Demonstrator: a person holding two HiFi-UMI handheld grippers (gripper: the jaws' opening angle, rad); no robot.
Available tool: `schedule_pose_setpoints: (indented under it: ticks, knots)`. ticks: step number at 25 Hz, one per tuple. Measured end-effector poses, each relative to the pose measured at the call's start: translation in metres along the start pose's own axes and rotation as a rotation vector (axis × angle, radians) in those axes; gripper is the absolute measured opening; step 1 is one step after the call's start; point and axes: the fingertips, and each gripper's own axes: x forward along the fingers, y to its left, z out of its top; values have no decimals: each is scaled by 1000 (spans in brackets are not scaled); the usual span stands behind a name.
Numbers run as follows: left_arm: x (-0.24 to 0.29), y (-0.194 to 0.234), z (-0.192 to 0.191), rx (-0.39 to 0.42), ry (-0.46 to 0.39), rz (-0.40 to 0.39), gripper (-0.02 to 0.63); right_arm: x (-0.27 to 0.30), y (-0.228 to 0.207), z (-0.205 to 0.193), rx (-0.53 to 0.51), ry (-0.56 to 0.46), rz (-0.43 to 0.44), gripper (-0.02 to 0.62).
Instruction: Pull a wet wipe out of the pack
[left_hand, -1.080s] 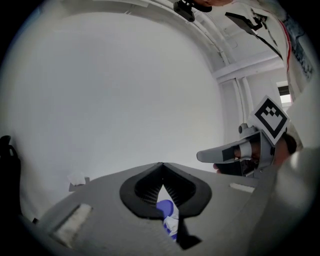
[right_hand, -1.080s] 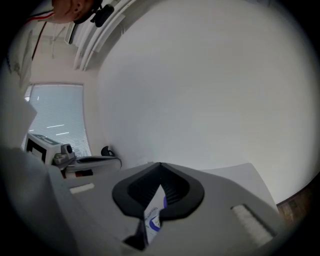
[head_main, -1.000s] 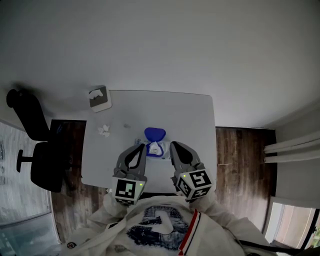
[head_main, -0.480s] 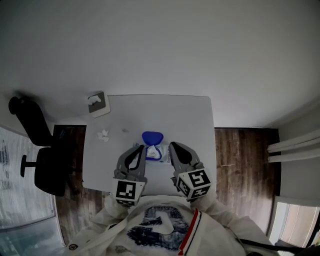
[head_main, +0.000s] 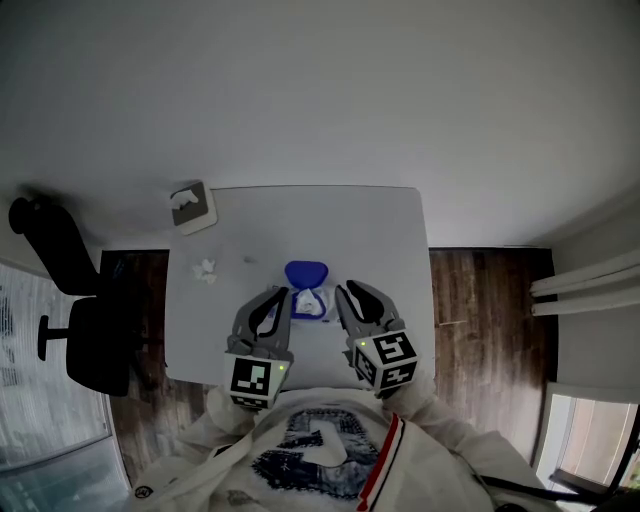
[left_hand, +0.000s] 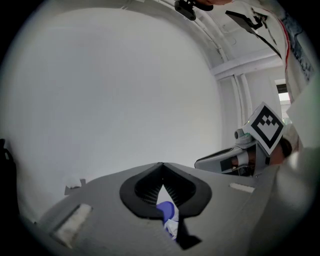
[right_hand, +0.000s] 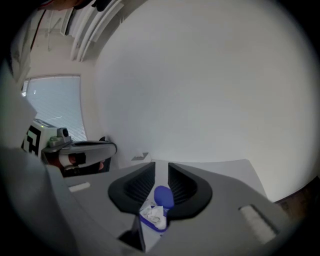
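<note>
Jaws on your right gripper (right_hand: 161, 169) stand a narrow slot apart and have just been opening, with nothing pinched between them. On your left gripper (left_hand: 161, 166) the tips are pressed together, and they too grip nothing.

The small blue-and-white plastic wet wipe pack (head_main: 308, 300) lies on the white counter (head_main: 385, 240), near its front edge and just ahead of both sets of tips, between the two grippers. Its rounded blue lid (head_main: 306, 273) is flipped open on the side away from you. A crumpled white tuft of wipe (right_hand: 153, 214) stands up out of the opening.

You look to be at the approach, lining the right gripper up on that tuft; nothing is pulled out yet. Next you probably need to spread the right jaws a little more, ease them down until the tuft sits between the pads, then close and draw upward. The pack looks light, so it may lift with the wipe. Bringing your left gripper down on the pack's near end should hold it in place.
</note>
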Motion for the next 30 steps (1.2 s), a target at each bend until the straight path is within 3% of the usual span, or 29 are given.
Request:
schedule_pose_setpoints:
  ticks: [5,14,17,23,30]
  knots:
    - [0,7,0,-17,-11,2,5,12,-10,-16,0,61,-26,145]
    - [1,22,6,-29,-40,7,5,36,-9,-54,-14,176,18,321]
    - [-1,27,4,-35,-36,16,5,42,-6,-68,-30,219,35,352]
    - [-2,35,4,-36,-32,28,5,55,-7,-92,-55,300,57,361]
    - [-2,46,9,-26,-37,42,4,72,-4,-121,-94,380,88,316]
